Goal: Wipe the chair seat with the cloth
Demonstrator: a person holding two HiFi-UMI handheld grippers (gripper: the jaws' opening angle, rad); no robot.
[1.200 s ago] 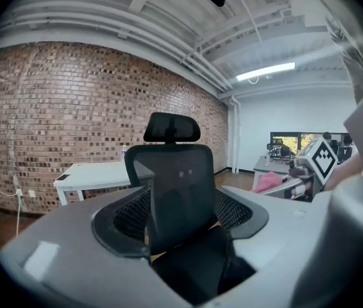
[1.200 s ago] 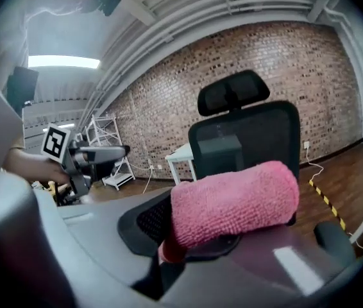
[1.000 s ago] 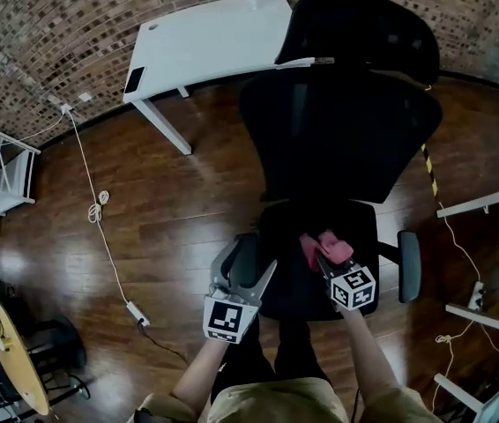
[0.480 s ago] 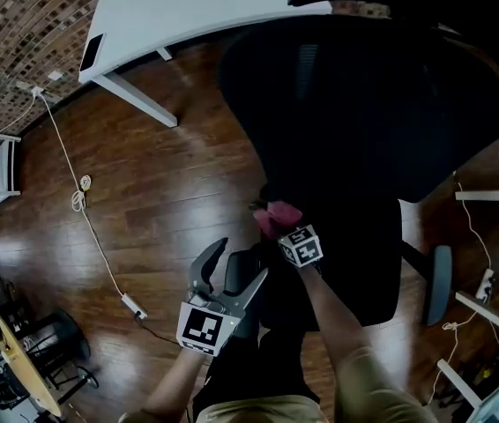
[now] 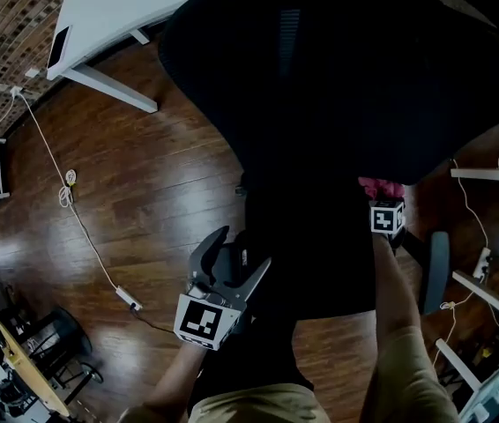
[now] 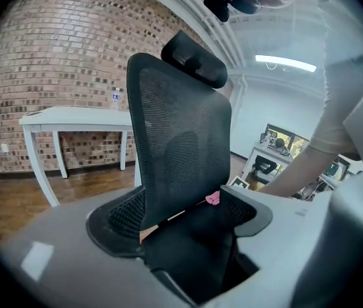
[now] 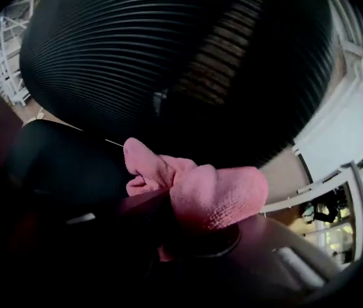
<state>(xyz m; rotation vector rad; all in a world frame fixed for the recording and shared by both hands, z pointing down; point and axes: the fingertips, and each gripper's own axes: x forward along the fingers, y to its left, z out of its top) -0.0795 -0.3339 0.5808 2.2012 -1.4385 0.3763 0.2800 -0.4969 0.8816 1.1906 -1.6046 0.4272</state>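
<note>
Two grippers: your right gripper [image 5: 382, 203] jaws clench the cloth [image 5: 378, 188] at the seat's [image 5: 320, 263] 2 o'clock edge, likely pressing it to wipe. Left gripper [image 5: 234, 258] jaws are spread and empty, kept clear at 8 o'clock.

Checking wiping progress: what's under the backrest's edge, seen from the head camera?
A pink cloth pokes out beneath the backrest, gripped in the right tongs, at the rear right of the seat. The backrest covers the seat's back strip, so contact there can't be seen.
</note>
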